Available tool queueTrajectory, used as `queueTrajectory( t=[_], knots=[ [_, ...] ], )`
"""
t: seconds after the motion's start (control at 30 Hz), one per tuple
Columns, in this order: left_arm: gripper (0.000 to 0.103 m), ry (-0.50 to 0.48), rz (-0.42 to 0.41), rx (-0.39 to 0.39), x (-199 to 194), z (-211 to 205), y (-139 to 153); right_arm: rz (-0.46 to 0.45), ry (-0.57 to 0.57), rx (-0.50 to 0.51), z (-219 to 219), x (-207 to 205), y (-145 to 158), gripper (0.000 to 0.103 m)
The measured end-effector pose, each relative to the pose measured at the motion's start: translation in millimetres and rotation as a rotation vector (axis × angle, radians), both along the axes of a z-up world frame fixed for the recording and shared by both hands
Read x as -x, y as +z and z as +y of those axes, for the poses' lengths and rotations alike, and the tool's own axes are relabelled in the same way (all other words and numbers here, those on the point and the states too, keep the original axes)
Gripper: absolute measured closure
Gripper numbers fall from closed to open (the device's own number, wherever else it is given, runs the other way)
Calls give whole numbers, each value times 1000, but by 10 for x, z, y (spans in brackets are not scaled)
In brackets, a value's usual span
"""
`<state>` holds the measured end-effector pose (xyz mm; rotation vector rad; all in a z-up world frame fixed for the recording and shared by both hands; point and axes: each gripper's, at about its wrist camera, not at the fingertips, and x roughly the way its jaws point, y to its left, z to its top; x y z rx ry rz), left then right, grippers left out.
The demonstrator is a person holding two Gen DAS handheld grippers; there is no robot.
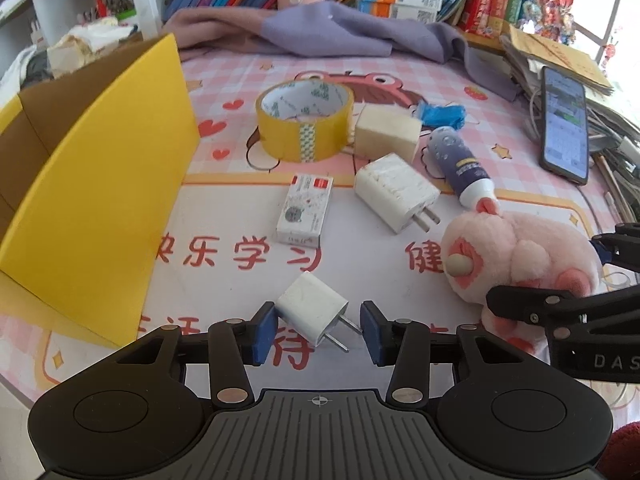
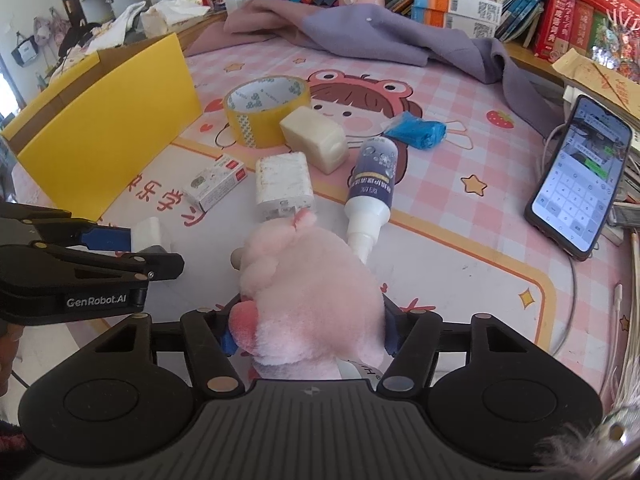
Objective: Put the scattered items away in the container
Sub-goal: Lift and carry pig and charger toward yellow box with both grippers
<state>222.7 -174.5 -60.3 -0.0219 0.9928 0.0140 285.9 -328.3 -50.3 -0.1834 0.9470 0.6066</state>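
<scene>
The small white charger [image 1: 312, 307] lies on the table [image 1: 400, 288] between the left gripper [image 1: 318, 334]'s spread jaws; only the left pad seems to touch it, so closing could swivel it by its prongs and squirt it free. The right gripper [image 2: 308, 334] pinches the pink plush toy [image 2: 312, 292], whose soft body may slip before reaching the yellow box [image 1: 100, 184].

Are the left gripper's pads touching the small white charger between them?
Partly: in the left wrist view the left pad meets the small white charger; desk shows between its prongs and the other pad.
</scene>
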Motion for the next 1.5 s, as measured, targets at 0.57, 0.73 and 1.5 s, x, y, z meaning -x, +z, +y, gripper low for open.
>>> queueTrajectory(
  t=[0.57,0.73,1.5],
  knots=[
    [59,-92,-84,32,289,90,211,-68,-64,-1,71,344,193,42],
    [59,-136,-116,46,435,169,259,-90,-102,8,136,523,255,42],
    [59,-207,-223,107,1576,1195,463,-167,-201,59,1027,1861,440,42]
  ],
)
